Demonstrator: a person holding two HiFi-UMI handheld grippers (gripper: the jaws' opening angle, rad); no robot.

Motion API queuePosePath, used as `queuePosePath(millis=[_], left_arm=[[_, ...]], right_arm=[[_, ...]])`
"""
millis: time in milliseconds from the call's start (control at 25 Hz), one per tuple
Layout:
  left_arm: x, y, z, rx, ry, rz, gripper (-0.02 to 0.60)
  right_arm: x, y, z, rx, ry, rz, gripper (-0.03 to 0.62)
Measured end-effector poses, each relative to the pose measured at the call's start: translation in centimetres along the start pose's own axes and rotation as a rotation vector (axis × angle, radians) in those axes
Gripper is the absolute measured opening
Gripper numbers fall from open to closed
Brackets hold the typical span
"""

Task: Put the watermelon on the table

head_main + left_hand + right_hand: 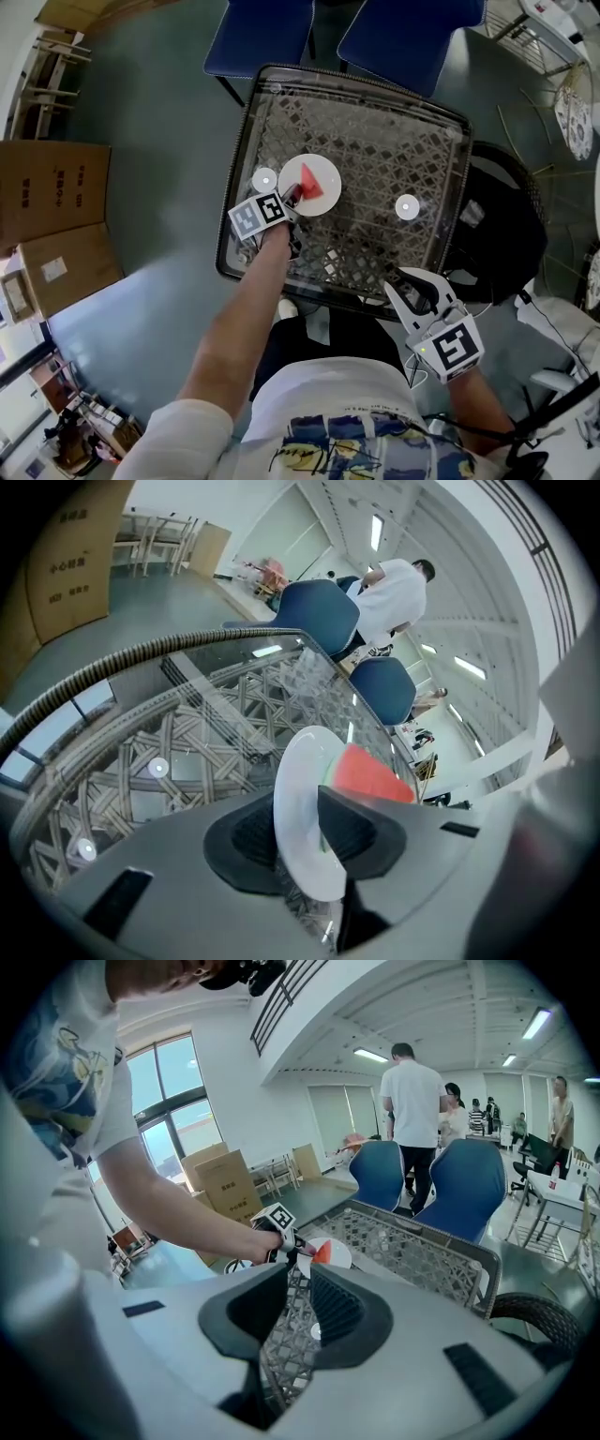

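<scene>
The watermelon (pixel 310 181) sits on a white plate (pixel 326 199) toward ten o'clock on the tabletop (pixel 394 141). The left hand-held gripper (pixel 292 198) is released, its jaws straddling the plate's eight-o'clock rim. A crooked withdrawal could snag and drag the plate. The right hand-held gripper (pixel 409 292) hangs empty, jaws apart.
</scene>
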State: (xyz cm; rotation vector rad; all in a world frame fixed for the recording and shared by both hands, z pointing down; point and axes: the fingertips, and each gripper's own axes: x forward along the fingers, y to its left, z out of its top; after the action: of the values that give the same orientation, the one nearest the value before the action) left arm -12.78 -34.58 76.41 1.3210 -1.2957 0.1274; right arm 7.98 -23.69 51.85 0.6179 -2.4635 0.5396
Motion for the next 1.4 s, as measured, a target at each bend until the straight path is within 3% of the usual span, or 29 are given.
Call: queuePosePath(millis=[480,760,920,1120,1400], left_arm=[[0.1,0.8,0.4,0.126,0.04,0.165,0.141],[0.2,0.8,0.5,0.236,0.065,0.24,0.166],[0.0,0.9,0.7,0.257,0.071,0.259,0.169],[-0.1,1.5,0.9,0.376,0.081,0.343,0.173],[-1.0,1.4,1.7,0.368,0.053,0.331,0.173]], right_arm=[[0.1,0.2,-0.2,0.011,0.0,0.0,0.061],[-0.3,0.5,-0.4,0.019,0.014,0.01,0.061],[-0.3,0.7,-0.3,0.022,0.008,0.002,0.061],[-0.3,0.6,-0.6,0.017,0.02,0.007,0.061],[-0.6,0.4,-0.7,0.007,-0.009,-0.013,0.061]])
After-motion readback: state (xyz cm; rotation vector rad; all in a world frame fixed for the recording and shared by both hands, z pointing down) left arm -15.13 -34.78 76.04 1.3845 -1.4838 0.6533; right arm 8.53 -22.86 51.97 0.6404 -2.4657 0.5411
